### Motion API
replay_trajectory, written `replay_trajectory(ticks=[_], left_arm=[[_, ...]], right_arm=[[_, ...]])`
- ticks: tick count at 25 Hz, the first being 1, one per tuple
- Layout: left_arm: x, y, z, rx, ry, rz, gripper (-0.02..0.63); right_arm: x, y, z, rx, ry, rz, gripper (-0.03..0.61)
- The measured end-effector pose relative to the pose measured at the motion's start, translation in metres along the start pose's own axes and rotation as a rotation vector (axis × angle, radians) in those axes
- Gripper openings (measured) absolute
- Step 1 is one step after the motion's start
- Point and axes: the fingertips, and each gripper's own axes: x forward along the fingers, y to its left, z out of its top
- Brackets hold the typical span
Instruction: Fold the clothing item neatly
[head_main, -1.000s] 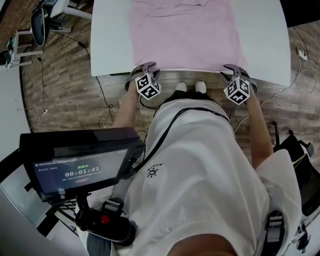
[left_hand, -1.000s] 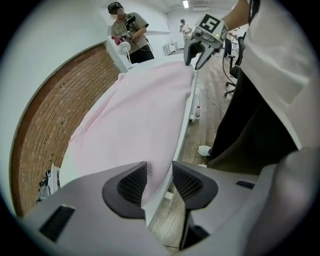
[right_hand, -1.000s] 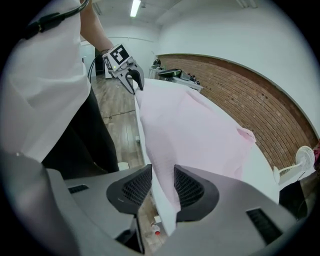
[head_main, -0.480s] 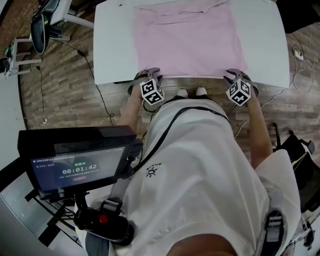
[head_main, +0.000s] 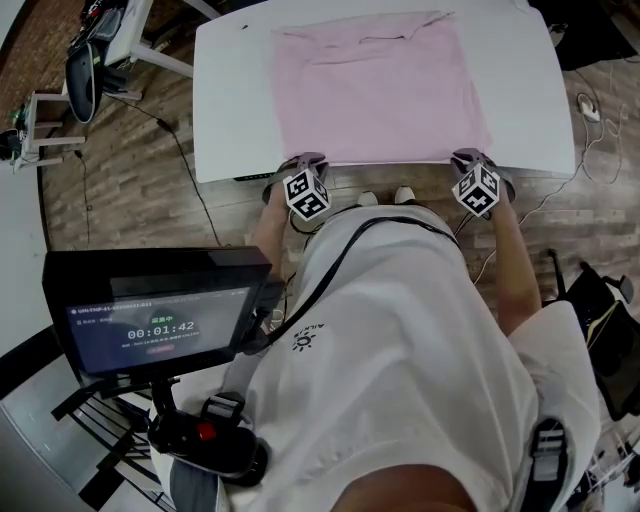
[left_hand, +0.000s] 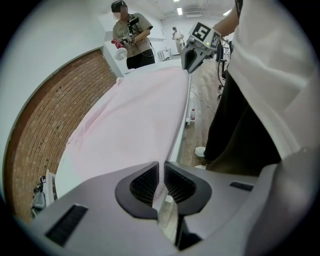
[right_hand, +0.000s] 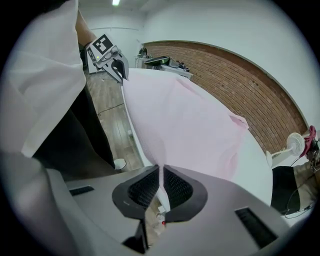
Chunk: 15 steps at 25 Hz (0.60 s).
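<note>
**Two claws pinching the near hem of a pink shirt**

A pink shirt (head_main: 375, 95) is lying flat across the middle of the white surface (head_main: 235, 100), its hem reaching the near edge. The left claw (left_hand: 161, 177) and right claw (right_hand: 161, 184) are each gripping one near corner. Their jaws have just been closing, and thin cloth is sitting pinched between the pads. Holding both corners is likely setting up a lift toward the far edge for the first fold. No container is showing.

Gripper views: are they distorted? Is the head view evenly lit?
Left gripper view: strong fisheye, black round border, the brown plank floor bows. Right gripper view: same bending, yet the pink fabric garment is sharp. Head view: soft even light on the white table, no glare.
</note>
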Motion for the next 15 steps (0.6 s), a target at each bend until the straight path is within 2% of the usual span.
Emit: replay_trajectory(ticks=[7,15], left_arm=[[-0.028,-0.021,0.000,0.045,-0.039,-0.001,0.035],[-0.066,-0.053,0.005,0.016,-0.088,-0.006,0.035]], right_arm=[[-0.031,0.009,-0.003,-0.007,-0.017,-0.017,0.029],[-0.075,0.031,-0.008,0.005,-0.045,-0.024,0.029]])
